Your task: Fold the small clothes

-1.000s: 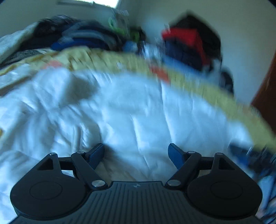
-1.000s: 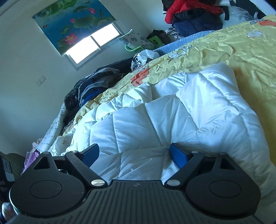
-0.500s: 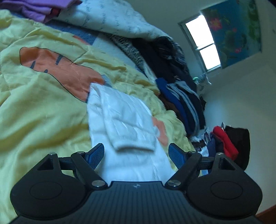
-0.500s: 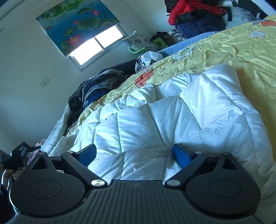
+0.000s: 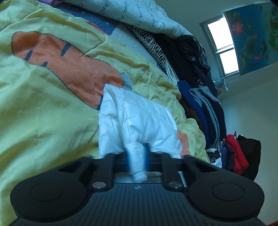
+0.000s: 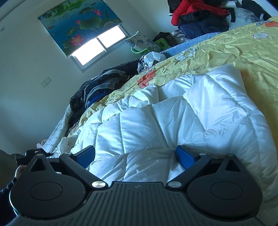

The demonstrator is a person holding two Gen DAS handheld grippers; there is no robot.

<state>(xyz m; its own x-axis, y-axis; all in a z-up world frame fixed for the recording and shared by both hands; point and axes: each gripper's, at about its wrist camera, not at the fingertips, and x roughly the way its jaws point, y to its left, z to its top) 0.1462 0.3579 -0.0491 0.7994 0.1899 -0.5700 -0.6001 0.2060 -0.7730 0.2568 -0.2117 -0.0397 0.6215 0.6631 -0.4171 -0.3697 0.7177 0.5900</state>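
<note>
A white quilted puffer jacket (image 5: pixel 139 121) lies on a yellow bedspread (image 5: pixel 43 113) with an orange carrot print. In the left wrist view my left gripper (image 5: pixel 137 159) is shut on the jacket's sleeve cuff (image 5: pixel 138 166), which sticks out toward the camera between the blue pads. In the right wrist view the jacket's body (image 6: pixel 173 121) fills the middle. My right gripper (image 6: pixel 135 154) rests over it, its jaws still opening wide. The blue pads sit against the fabric on either side without pinching it.
Piles of dark and blue clothes (image 5: pixel 199 104) line the far side of the bed. A red and black jacket heap (image 6: pixel 199 13) sits at the bed's end. A window (image 6: pixel 97 47) with a lotus blind is behind. A person's hand (image 6: pixel 19 171) shows at lower left.
My left gripper swung from the jacket body to the sleeve end and rolled over. Its jaws closed onto the cuff. The right gripper stayed put while its jaws spread a little wider.
</note>
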